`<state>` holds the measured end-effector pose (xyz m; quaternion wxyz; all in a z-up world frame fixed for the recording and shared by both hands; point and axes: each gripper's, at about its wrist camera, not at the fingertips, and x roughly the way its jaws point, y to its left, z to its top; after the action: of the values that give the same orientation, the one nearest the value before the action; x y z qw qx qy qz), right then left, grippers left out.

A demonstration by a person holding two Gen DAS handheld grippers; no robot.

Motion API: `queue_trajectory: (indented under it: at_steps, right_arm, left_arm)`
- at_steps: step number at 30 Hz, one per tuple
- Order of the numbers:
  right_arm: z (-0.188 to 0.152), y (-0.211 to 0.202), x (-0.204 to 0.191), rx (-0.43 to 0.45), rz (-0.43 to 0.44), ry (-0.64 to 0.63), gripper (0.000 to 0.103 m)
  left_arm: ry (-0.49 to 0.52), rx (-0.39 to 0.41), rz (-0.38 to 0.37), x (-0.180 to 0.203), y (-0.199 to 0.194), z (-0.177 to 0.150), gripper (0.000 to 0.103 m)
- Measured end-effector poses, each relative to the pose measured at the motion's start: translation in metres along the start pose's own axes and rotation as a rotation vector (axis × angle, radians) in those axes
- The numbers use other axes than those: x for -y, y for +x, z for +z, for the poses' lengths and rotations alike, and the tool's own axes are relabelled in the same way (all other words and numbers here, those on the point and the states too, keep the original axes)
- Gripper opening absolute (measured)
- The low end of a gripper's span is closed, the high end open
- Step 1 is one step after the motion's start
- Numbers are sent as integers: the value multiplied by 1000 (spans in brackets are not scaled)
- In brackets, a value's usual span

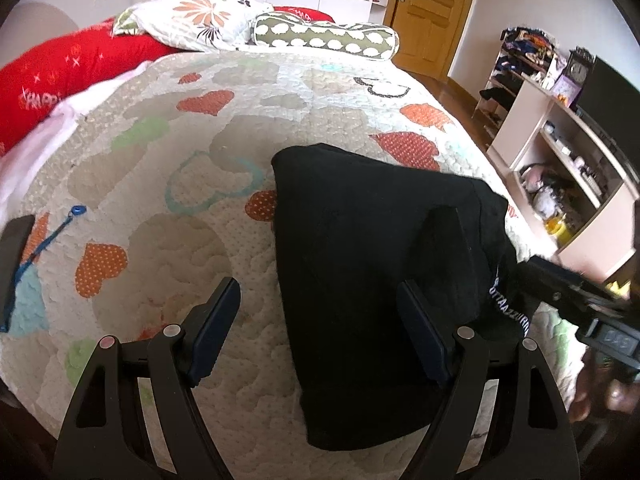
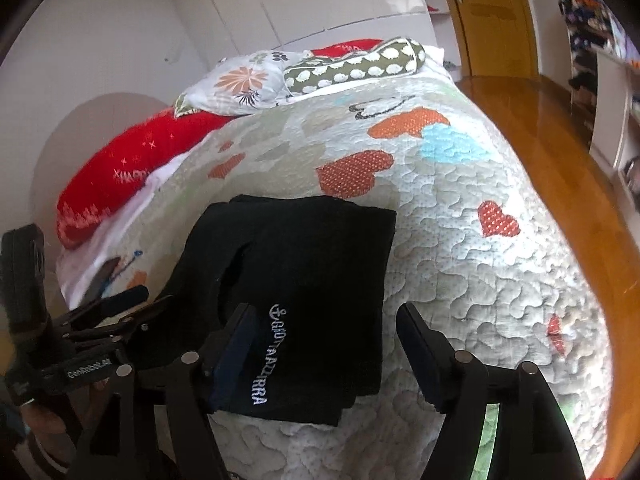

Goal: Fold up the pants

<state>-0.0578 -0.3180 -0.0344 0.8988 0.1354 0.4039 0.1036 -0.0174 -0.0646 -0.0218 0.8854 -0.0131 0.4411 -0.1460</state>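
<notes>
Pants (image 2: pixel 304 280): black, folded into a compact stack of layers, lying flat on the quilted bedspread (image 2: pixel 460 248) near the foot of the bed. White lettering with a small anchor mark runs along one folded edge, visible in the right wrist view. Layers slightly offset at the far end, edges showing as steps. A rounded fold or opening visible on the left side of the stack.

Left gripper (image 1: pixel 320 332): fingers spread wide, nothing pinched. Left finger over bare quilt, right finger over the black fabric; contact with the cloth cannot be told. Poised above the near left part of the stack, pointing downward.

Right gripper (image 2: pixel 328 356): fingers spread, nothing clamped between the pads. Left finger over the lettered edge of the fabric, right finger over bare quilt just beside the stack. Near corner of the stack sits between the two fingers. Whether the left pad touches the cloth cannot be told.

Each gripper shows at the margin of the other's view, close alongside the stack.

Surroundings: bedspread patterned with orange, red and blue hearts. Red pillow (image 1: pixel 60 72) along the far left edge of the bed, floral pillow (image 1: pixel 192 16) and a green spotted bolster (image 1: pixel 324 36) at the head. Wooden door (image 1: pixel 432 12) beyond, shelving unit (image 1: pixel 560 152) to the right over wood floor.
</notes>
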Motion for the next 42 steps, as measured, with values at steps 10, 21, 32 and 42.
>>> queue_trajectory:
  at_steps: [10,21,32,42]
  right_arm:
    - [2,30,16,-45,82,52,74]
    - [11,55,10,-59,211,2,86]
    - [16,68,2,-73,220,-32,96]
    - [14,67,-3,-30,222,-19,66]
  left_arm:
    - [-76,-47,-54,-31,11,8,81]
    - [-53,-81,-117,-27,36,18,82]
    - [-40,-90,-137,-26,50,23,84]
    - [-11,-82,-192,-16,44,21,55]
